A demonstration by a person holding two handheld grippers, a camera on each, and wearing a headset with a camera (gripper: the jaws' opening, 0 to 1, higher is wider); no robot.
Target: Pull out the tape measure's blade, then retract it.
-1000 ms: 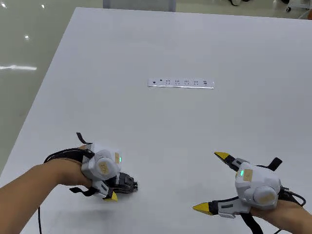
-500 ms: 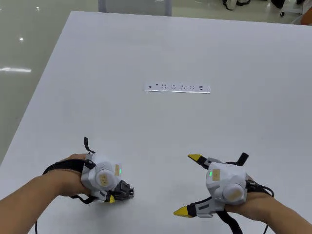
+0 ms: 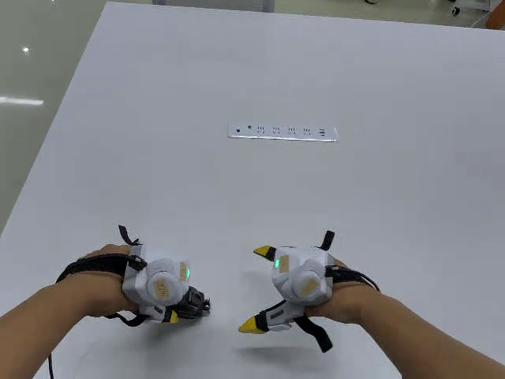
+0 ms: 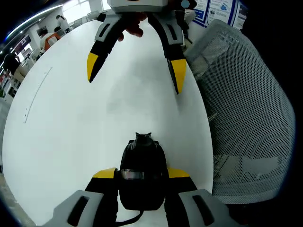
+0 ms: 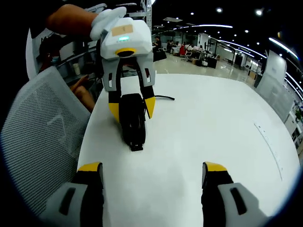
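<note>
Our right claw (image 3: pixel 257 289) has come in from the right over the last second and now sits near the left one. Its yellow-tipped jaws are spread wide with nothing between them, and they face the tape measure (image 4: pixel 142 161). Our left claw (image 3: pixel 183 309) is clamped on that black tape measure, one jaw on each side of its case, with the front end pointing at the right claw. The case is low over the white surface (image 3: pixel 316 205), near the edge closest to us; we cannot tell whether it touches. A power strip (image 3: pixel 282 133) lies well apart, further out. A mesh chair (image 4: pixel 246 118) stands beside the surface.
</note>
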